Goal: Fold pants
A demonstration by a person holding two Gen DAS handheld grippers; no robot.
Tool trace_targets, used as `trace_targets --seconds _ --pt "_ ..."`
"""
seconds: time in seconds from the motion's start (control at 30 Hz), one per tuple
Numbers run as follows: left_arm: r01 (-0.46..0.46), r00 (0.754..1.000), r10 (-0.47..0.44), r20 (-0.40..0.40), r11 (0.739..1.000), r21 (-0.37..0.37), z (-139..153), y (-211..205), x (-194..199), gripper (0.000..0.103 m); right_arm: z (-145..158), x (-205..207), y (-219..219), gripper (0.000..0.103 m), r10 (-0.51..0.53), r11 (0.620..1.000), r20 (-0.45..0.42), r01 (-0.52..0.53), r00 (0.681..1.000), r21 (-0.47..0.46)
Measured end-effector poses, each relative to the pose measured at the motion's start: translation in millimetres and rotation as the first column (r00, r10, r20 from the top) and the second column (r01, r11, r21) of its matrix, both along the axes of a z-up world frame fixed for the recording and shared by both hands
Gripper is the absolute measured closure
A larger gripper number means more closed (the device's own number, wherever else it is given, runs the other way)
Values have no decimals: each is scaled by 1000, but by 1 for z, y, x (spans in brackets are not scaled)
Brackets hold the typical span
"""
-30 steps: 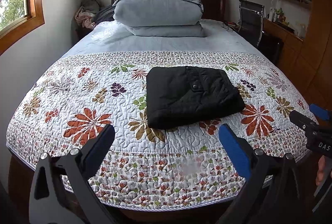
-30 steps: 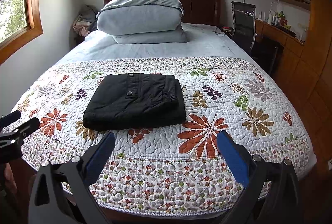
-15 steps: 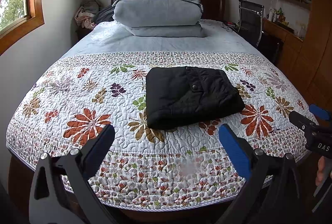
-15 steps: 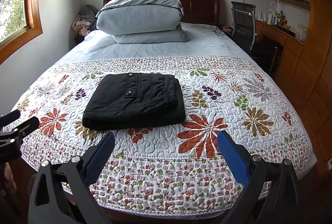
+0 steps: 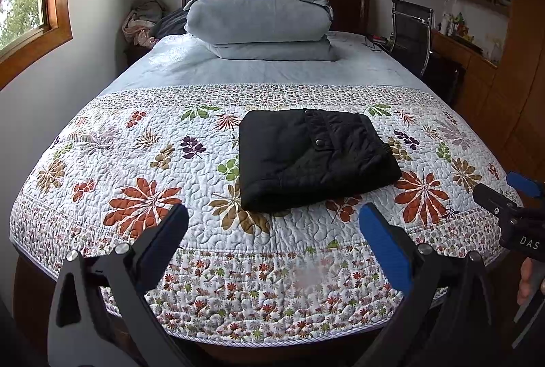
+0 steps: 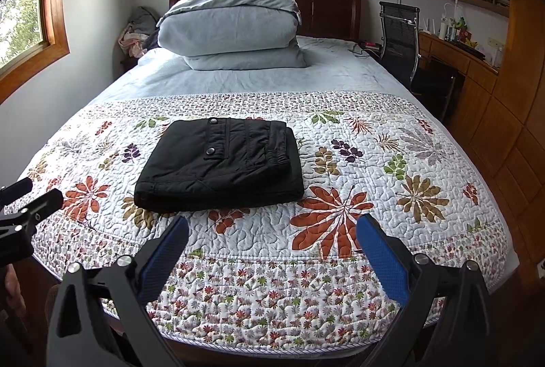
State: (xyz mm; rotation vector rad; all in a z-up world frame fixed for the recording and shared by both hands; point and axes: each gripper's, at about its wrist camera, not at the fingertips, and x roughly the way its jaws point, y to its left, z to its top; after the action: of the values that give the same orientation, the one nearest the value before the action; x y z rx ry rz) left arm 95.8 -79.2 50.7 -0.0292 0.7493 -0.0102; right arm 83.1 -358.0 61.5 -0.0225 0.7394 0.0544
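Black pants (image 5: 313, 159) lie folded into a compact rectangle on the floral quilt (image 5: 143, 169), snap buttons facing up. They also show in the right wrist view (image 6: 221, 166). My left gripper (image 5: 272, 224) is open and empty, held back over the foot of the bed, short of the pants. My right gripper (image 6: 270, 236) is open and empty, also back at the foot edge, right of the pants. Each gripper shows at the edge of the other's view: the right gripper (image 5: 511, 207) and the left gripper (image 6: 24, 207).
The bed (image 6: 340, 77) has stacked grey-blue pillows (image 5: 259, 16) at the headboard. A black chair (image 6: 398, 36) and a wooden desk (image 6: 460, 60) stand at its right. A wall with windows (image 5: 24, 13) is at the left.
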Motion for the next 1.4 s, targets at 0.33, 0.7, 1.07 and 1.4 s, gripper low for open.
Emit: trace_targets --seconds 0.33,0.7,1.07,1.4 --pt "1 1000 -1 -2 1000 -1 0 -1 1 3 -1 -1 -1 4 -2 1000 0 2 1000 0" --pt "4 1000 -4 -4 1000 -1 0 -2 2 3 -1 0 -1 4 -2 1000 -1 2 1000 -1" --pt "10 1000 -10 1 1000 -2 0 -2 3 3 -2 0 -2 4 -5 1000 -3 5 1000 -2" --pt "8 1000 -8 4 1000 -3 1 -1 2 3 -3 1 -1 4 -6 1000 -6 5 1000 -4"
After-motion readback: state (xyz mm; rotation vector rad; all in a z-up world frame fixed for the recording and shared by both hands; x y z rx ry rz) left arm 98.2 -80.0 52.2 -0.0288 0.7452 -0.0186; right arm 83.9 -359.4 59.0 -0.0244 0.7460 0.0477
